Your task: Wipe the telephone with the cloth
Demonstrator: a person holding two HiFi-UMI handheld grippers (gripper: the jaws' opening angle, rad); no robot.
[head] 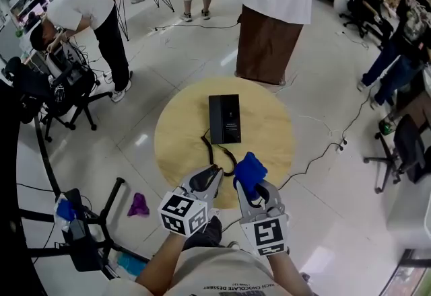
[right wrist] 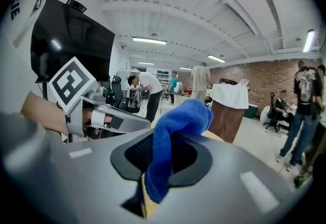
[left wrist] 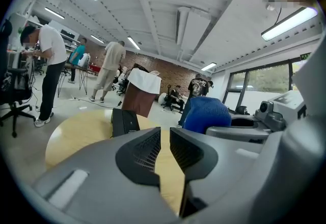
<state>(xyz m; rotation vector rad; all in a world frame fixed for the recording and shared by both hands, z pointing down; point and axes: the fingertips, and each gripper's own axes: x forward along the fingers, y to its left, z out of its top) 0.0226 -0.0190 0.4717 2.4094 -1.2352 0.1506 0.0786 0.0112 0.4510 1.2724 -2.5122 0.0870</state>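
The right gripper (right wrist: 164, 164) is clamped on the blue cloth (right wrist: 175, 134). The cloth stands up in a fold between its jaws and hangs down past the pads on the near side. The left gripper (left wrist: 164, 141) sits just beside it on its left, jaws a narrow slit apart with nothing between them; only the pale wood of the round table (head: 269, 123) shows through the slit. Both grippers hang over the near edge of the table, tipped slightly down, side by side; whether they touch I cannot tell. The black telephone (head: 224, 118) lies flat ahead of both grippers, out past their tips toward the middle of the table and apart from the cloth. From the left gripper it sits ahead and a little to the left. Its black cord (head: 214, 152) curls back from the telephone's near end and comes close to the tips of both grippers. Beyond the telephone, past the table's far edge, stands a brown pedestal (head: 266, 46) draped in white. On the floor to the left of the left gripper lies a small purple thing (head: 139, 204)
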